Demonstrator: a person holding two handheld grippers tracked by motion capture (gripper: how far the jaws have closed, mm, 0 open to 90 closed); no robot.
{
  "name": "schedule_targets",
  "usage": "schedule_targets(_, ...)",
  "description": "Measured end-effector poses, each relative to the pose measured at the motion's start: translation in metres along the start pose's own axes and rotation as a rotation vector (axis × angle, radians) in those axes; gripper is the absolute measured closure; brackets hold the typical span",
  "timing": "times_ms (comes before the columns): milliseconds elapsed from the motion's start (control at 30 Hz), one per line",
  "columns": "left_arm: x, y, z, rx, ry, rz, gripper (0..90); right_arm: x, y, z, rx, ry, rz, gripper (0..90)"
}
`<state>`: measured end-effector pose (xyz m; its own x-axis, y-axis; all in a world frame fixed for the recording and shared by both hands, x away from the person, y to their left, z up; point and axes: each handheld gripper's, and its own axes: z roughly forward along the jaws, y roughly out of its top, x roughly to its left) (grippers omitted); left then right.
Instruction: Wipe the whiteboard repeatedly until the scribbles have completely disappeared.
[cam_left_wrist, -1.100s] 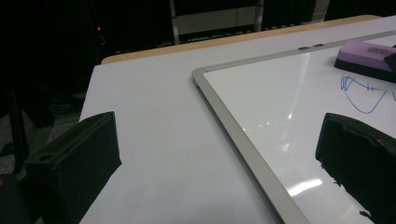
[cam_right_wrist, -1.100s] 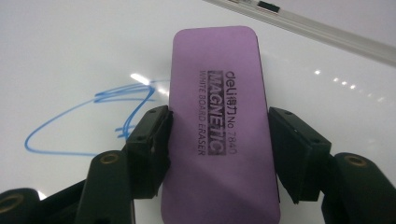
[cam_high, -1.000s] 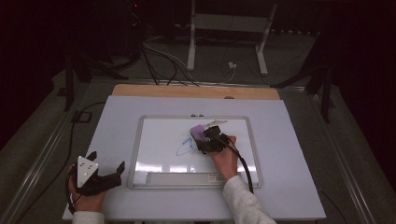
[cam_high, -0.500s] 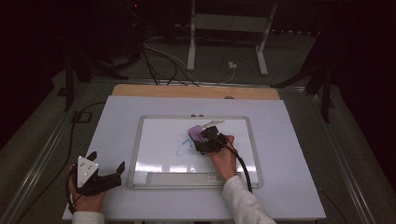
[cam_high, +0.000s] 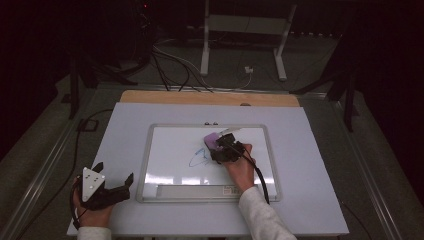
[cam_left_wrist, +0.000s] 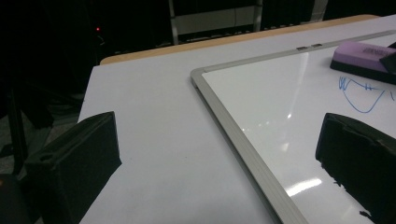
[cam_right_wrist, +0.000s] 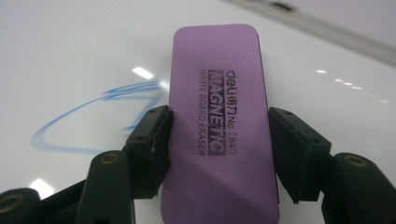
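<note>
1. Dark floor, loose cables and a metal stand surround a pale table (cam_high: 310, 150) on which a framed whiteboard (cam_high: 150, 165) lies flat.

2. At the centre of the work, the right gripper (cam_right_wrist: 219, 149) is clamped on a purple eraser (cam_right_wrist: 217, 116). One black jaw presses each long side, so the printed top faces up and the felt side sits down on the board. From above, this gripper (cam_high: 226, 150) sits over the upper middle of the board, with the person's right hand behind it.

3. Just to the left of that gripper's jaws lies a blue marker scribble (cam_right_wrist: 93, 116), a looped line. Its end nearest the eraser looks smeared and faint. Holding the eraser flat and square suggests it is meant to wipe across this mark; most of the drawing is not yet erased.

4. Further out, toward the person, the board's lower edge carries a narrow tray (cam_high: 195, 191).

5. Well away, off the board's left lower corner, the left gripper (cam_high: 107, 192) rests on the table. Its jaws stand wide apart with nothing between them; it appears parked clear so the wiping hand has room.

6. From that idle gripper's camera, the eraser (cam_left_wrist: 364, 53) and scribble (cam_left_wrist: 362, 95) lie ahead across the board's corner.
</note>
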<state>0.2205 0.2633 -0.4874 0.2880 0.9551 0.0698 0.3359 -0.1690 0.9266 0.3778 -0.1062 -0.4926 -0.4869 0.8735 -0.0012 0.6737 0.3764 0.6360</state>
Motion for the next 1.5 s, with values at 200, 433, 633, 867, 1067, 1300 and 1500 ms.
schedule_targets(200, -0.001, 0.0, 0.002, 0.007, -0.005, 0.004, 0.6, 0.007, -0.003, -0.001, 0.002, 0.09, -0.014, 41.0)
schedule_targets(433, 0.0, 0.0, 0.0, 0.001, -0.001, -0.002, 0.6, 0.002, -0.001, -0.001, 0.002, 0.029, -0.005, 41.0)
schedule_targets(633, -0.001, -0.001, 0.002, 0.008, -0.006, 0.003, 0.6, 0.011, -0.003, -0.002, 0.02, 0.119, -0.026, 41.0)
schedule_targets(867, 0.0, 0.0, 0.001, 0.002, -0.004, 0.0, 0.6, 0.011, -0.001, -0.001, 0.017, 0.067, -0.033, 41.1)
schedule_targets(1067, 0.0, -0.001, 0.002, 0.006, -0.006, 0.0, 0.6, 0.018, -0.002, -0.003, 0.018, 0.072, -0.055, 41.2)
schedule_targets(1300, 0.0, -0.001, 0.001, 0.004, -0.004, -0.001, 0.6, 0.014, -0.001, -0.001, 0.011, 0.05, -0.035, 41.2)
schedule_targets(1500, 0.0, -0.001, 0.002, 0.008, -0.006, -0.002, 0.6, 0.023, -0.003, -0.003, 0.019, 0.132, -0.065, 41.1)
